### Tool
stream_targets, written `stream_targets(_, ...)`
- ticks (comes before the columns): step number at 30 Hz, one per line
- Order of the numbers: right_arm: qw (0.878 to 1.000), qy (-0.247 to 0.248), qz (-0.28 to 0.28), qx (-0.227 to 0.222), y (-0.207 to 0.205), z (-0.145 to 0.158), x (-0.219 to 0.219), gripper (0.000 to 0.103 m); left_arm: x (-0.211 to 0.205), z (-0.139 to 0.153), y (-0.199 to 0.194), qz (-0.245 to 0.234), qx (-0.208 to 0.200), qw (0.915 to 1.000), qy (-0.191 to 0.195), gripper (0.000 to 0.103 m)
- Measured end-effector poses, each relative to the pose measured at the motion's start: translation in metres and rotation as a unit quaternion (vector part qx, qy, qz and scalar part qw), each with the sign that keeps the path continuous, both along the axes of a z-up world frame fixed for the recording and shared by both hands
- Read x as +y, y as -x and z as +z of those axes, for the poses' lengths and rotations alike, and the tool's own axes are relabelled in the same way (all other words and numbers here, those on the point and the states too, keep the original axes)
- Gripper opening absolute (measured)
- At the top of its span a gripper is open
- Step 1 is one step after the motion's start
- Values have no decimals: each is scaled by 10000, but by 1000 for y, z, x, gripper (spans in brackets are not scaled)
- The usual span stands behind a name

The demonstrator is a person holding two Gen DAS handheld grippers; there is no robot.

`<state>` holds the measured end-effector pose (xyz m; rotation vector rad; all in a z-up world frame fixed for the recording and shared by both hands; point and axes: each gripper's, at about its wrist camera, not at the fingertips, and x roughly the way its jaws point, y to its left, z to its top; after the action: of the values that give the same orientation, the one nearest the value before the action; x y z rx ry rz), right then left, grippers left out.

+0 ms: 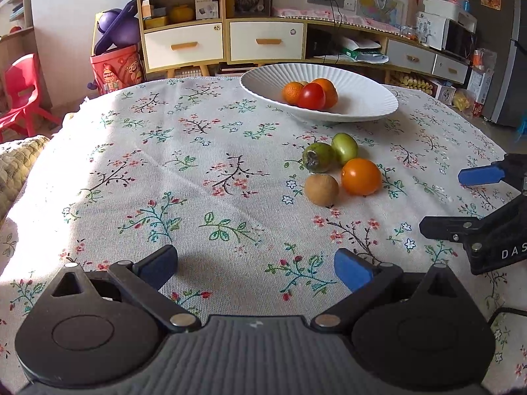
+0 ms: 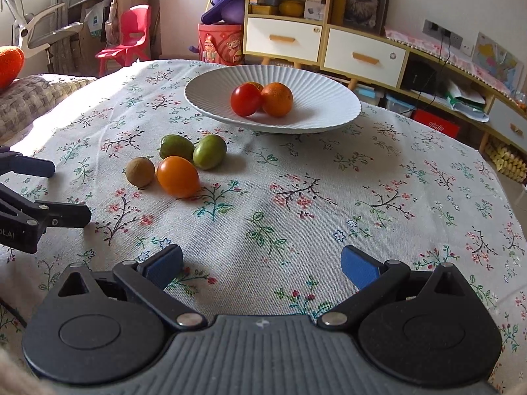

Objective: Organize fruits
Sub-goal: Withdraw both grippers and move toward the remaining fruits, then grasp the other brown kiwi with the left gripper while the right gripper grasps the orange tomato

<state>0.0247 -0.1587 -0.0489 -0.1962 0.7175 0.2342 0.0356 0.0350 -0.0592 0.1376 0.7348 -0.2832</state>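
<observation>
A white ribbed plate (image 1: pixel 362 105) (image 2: pixel 313 112) at the table's far side holds a red tomato (image 1: pixel 311 96) (image 2: pixel 245 99) and oranges (image 1: pixel 327 92) (image 2: pixel 277 98). On the cloth in front of it lie two green fruits (image 1: pixel 344 148) (image 2: pixel 209 150), an orange tomato (image 1: pixel 361 176) (image 2: pixel 178 176) and a brown kiwi (image 1: pixel 321 189) (image 2: pixel 140 171). My left gripper (image 1: pixel 255 268) is open and empty, near the table's front, left of the loose fruits. My right gripper (image 2: pixel 262 268) is open and empty, right of them; it shows in the left wrist view (image 1: pixel 461 200).
The floral tablecloth (image 1: pixel 197 171) covers a round table. Behind it stand a cabinet with drawers (image 1: pixel 224 39), a red bucket (image 1: pixel 117 69) and a red chair (image 2: pixel 126 38). A woven cushion (image 2: pixel 36 98) lies at the left edge.
</observation>
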Motion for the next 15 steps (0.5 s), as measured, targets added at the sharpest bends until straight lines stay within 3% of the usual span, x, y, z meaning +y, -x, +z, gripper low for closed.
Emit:
stream_targets(7,9994,-290,161,5,-4,-4,-1,102,-12,-4,-6,-186,-169,9997,53,91)
stream_targets(9,9992,-360,192,34,-6,-5,-1,102,-15,-3,-9,-246,-185,9994,126,86)
stream_targets(15,9991,-290,311,-4,-8,-6,6,102,-25,1,-16,-628,-237,9976,186,58)
